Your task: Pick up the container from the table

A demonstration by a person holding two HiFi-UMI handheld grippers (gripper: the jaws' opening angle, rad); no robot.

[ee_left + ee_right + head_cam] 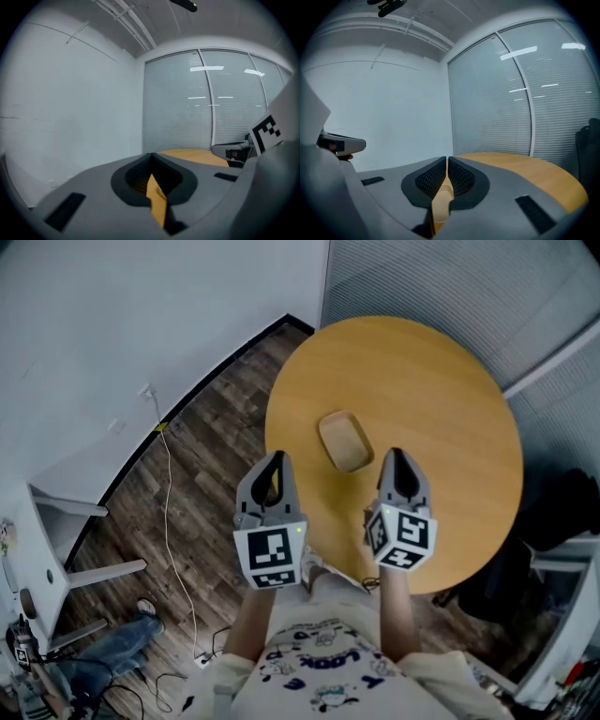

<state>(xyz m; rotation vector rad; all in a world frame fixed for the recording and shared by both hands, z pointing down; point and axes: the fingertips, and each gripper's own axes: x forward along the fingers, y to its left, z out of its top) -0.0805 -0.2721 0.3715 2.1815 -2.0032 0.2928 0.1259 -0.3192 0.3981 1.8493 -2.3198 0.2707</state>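
Note:
A shallow tan container (345,441) lies empty near the middle of the round wooden table (441,390). My left gripper (276,457) hovers over the table's near-left edge, just left of the container and a little nearer to me. My right gripper (396,456) hovers just right of it. Neither touches it. In the left gripper view the left gripper (150,159) has its jaws meeting at the tips, shut on nothing. The right gripper (447,161) is likewise shut and empty. The container itself is hidden behind the jaws in both gripper views.
A white wall (141,315) and a glass partition with blinds (450,287) stand behind the table. A white cable (178,521) runs across the wooden floor at the left, near white furniture (47,559). A dark chair (553,512) stands at the table's right.

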